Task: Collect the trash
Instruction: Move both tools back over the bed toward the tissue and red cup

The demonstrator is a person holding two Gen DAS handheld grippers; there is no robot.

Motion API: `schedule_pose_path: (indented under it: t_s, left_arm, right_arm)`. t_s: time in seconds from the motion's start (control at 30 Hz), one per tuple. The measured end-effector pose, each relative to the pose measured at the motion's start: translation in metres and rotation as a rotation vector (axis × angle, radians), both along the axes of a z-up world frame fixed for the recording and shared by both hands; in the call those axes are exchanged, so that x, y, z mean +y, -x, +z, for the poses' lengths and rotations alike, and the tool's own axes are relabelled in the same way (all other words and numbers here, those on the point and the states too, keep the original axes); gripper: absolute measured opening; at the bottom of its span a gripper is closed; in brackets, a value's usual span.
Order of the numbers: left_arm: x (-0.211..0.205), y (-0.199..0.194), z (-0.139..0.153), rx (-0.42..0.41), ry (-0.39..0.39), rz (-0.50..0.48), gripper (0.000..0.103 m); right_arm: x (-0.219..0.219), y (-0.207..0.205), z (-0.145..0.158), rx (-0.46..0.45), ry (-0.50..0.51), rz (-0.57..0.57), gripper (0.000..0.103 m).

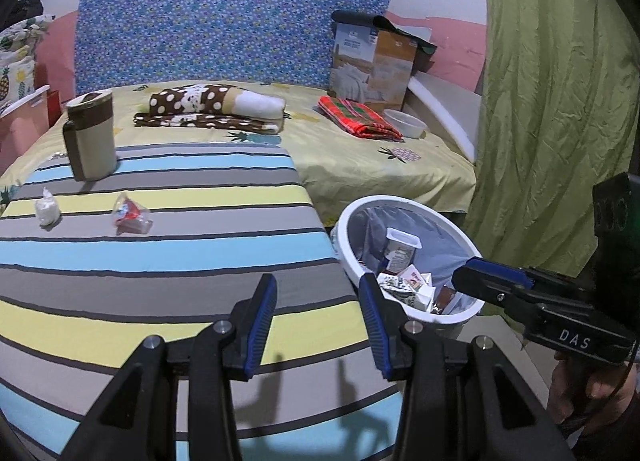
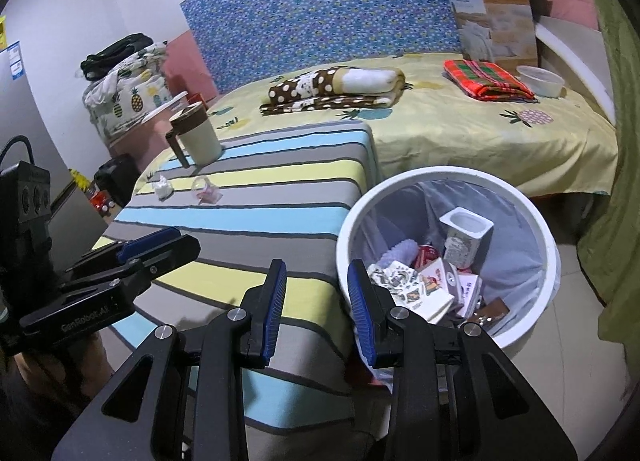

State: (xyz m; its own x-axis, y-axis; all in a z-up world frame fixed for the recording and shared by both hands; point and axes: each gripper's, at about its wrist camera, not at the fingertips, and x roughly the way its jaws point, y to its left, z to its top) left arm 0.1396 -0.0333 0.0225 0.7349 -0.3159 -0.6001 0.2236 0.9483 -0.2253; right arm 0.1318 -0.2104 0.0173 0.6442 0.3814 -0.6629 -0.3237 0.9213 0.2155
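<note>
A crumpled white tissue (image 1: 47,210) and a clear wrapper with red print (image 1: 132,216) lie on the striped table (image 1: 168,261), far left; they also show in the right wrist view as tissue (image 2: 163,187) and wrapper (image 2: 206,190). A white trash bin (image 2: 532,217) with a liner stands right of the table and holds cartons and a yogurt cup (image 2: 466,235). My left gripper (image 1: 318,321) is open and empty over the table's near right edge. My right gripper (image 2: 316,305) is open and empty between table and bin (image 1: 352,217).
A beige and brown lidded mug (image 1: 91,133) stands at the table's far left corner. Behind is a bed with folded blankets (image 1: 212,109), a red plaid cloth (image 1: 360,117), a white bowl (image 1: 406,123) and a box (image 1: 372,65). A green curtain (image 1: 552,101) hangs at right.
</note>
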Motion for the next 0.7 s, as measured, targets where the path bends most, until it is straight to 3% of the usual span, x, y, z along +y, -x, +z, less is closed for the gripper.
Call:
schedule_pose_path:
  t_s: [0.53,0.7]
  left_arm:
    - [0.057,0.011,-0.006,0.011,-0.012,0.142,0.044]
    - [0.080,0.012,-0.007,0.015,-0.016,0.195,0.044]
  right_arm:
    - [0.047,-0.010,0.006,-0.020,0.012,0.161,0.035]
    - [0.060,-0.016,0.003,-0.017,0.019,0.199,0.047]
